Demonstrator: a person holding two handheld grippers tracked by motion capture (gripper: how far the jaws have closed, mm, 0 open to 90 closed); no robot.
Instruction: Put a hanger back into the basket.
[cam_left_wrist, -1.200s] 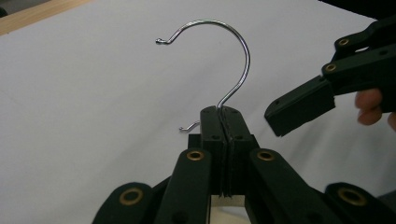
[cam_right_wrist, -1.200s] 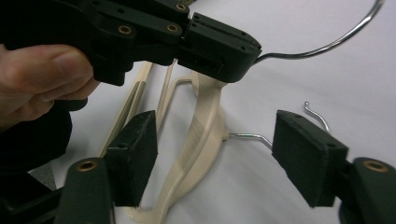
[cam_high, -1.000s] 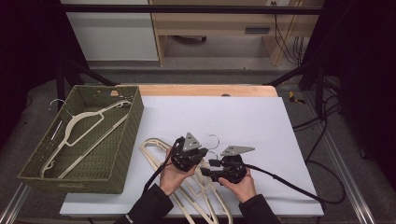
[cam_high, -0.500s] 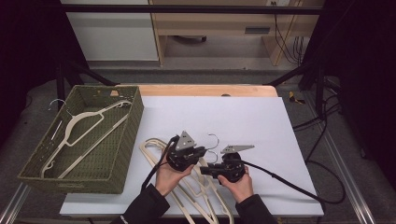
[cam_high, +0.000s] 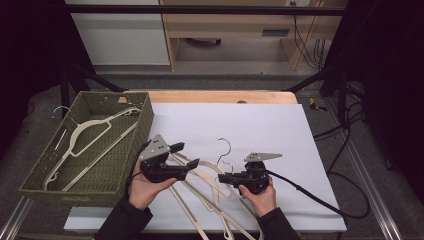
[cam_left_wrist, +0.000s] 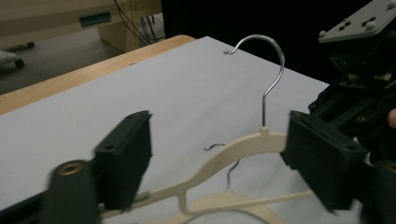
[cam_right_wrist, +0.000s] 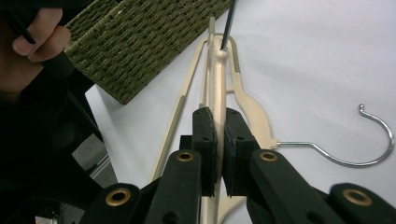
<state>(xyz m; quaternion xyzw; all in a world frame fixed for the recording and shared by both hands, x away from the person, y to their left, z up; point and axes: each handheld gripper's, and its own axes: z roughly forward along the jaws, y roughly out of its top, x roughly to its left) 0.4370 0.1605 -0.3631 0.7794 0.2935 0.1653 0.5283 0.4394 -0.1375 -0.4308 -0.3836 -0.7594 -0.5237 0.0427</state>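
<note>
Several cream plastic hangers (cam_high: 200, 197) with metal hooks lie tangled at the table's front. My right gripper (cam_high: 223, 177) is shut on the arm of one cream hanger (cam_right_wrist: 217, 70), which runs edge-on away from its jaws (cam_right_wrist: 219, 121). The same hanger (cam_left_wrist: 233, 156) crosses the left gripper view, its hook (cam_left_wrist: 271, 70) standing up. My left gripper (cam_high: 186, 155) is open, its jaws wide on either side of that hanger (cam_left_wrist: 219, 158) without touching it. Another hanger (cam_right_wrist: 254, 116) lies flat below on the white sheet.
A green woven basket (cam_high: 45, 170) at the left holds cream hangers (cam_high: 90, 132). Its corner (cam_right_wrist: 140, 46) is close to the held hanger's far end. The white sheet (cam_high: 260, 125) covers the table, with a wooden edge (cam_high: 220, 96) at the back.
My left gripper has moved left, away from the right gripper and nearer the basket. The right gripper has stayed almost where it was, still holding the hanger.
</note>
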